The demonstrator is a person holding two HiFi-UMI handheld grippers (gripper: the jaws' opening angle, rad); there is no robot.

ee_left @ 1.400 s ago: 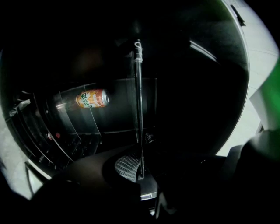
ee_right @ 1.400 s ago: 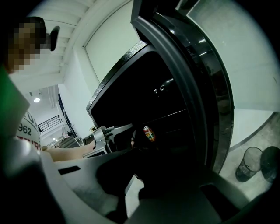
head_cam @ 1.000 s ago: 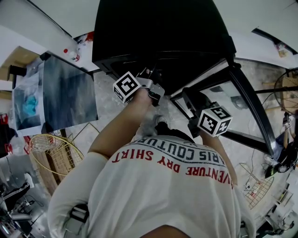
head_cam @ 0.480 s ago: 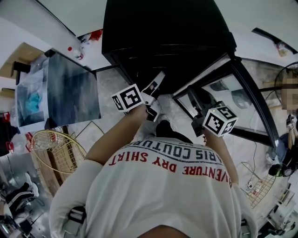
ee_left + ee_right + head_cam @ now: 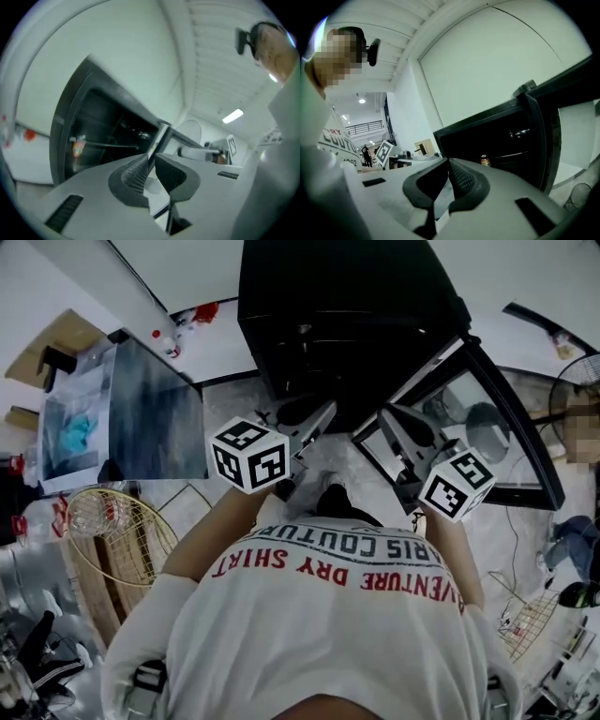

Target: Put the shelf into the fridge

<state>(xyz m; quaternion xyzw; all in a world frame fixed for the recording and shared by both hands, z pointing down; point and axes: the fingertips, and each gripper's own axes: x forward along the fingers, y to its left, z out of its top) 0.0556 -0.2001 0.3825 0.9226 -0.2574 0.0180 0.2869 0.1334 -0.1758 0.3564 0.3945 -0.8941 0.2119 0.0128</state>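
**Surface and room.** The ground is a pale speckled stone floor (image 5: pixel 230 395) with a plain white wall (image 5: pixel 525 277) behind it. A tall black fridge (image 5: pixel 347 296) stands open on the floor. Its black-framed door with clear panels (image 5: pixel 511 418) swings out to the right in the head view. A large grey-blue rectangular panel (image 5: pixel 155 413) is left of the fridge; whether it leans or lies flat cannot be told. A round yellowish wire basket (image 5: pixel 112 535) sits nearer the person. A round floor fan (image 5: pixel 581 395) shows at the right edge. The person, in a white T-shirt with red and dark lettering (image 5: pixel 337 615), faces the open cabinet.

**Task item.** A thin level shelf (image 5: pixel 110 146) sits inside the dark cavity of the fridge. A small reddish can (image 5: pixel 485 161) stands at its level.

**Tongs.**
- The left gripper (image 5: pixel 319 416) is held in front of the opening. Its jaws stand slightly apart, have just been closing, and have nothing between them. Only the door's edge shows through the gap.
- The right gripper (image 5: pixel 394 420) is beside it, toward the door. Its pads meet at the tips and clench nothing.

**Relation.** Neither gripper touches the shelf, which lies beyond both, deeper in the cabinet. In the left gripper view it is left of the jaws. In the right gripper view it is right of them.
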